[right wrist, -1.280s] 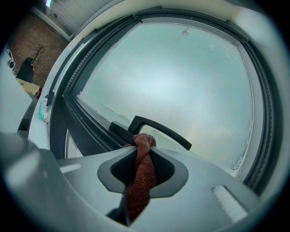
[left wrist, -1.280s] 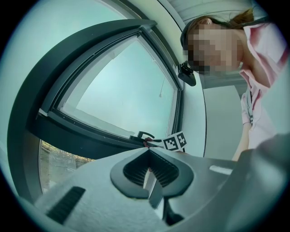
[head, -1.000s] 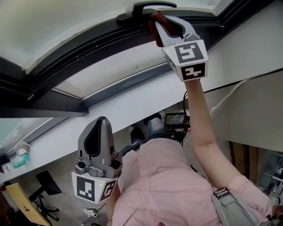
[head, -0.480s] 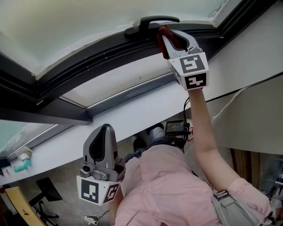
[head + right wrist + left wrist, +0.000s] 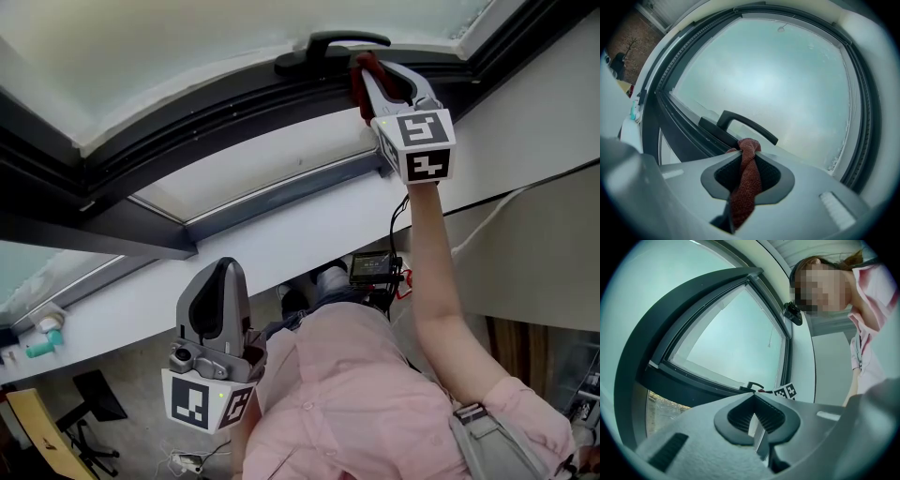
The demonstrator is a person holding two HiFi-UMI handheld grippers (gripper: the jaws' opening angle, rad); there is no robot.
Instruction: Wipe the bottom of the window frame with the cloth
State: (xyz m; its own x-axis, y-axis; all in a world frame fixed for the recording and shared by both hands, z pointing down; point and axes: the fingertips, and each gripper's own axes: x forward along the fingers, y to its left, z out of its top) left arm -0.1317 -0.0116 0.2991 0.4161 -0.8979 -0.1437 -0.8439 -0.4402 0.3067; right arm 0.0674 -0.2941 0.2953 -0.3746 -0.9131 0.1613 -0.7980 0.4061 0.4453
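Right gripper view showed plainly the cloth [image 5: 745, 187] pinched by right gripper [image 5: 749, 153], perhaps touching window frame [image 5: 686, 133], left gripper [image 5: 753, 397] fingers pressed together, empty.

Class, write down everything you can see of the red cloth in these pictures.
The cloth is rust-red with a coarse, knitted-looking weave, bunched and twisted like a rope. The right claw is clamped on it. Its rounded tip pokes out past the claw's end, and the rest runs back between the jaws. The tip sits just below the black window handle, at the dark frame; contact cannot be confirmed.
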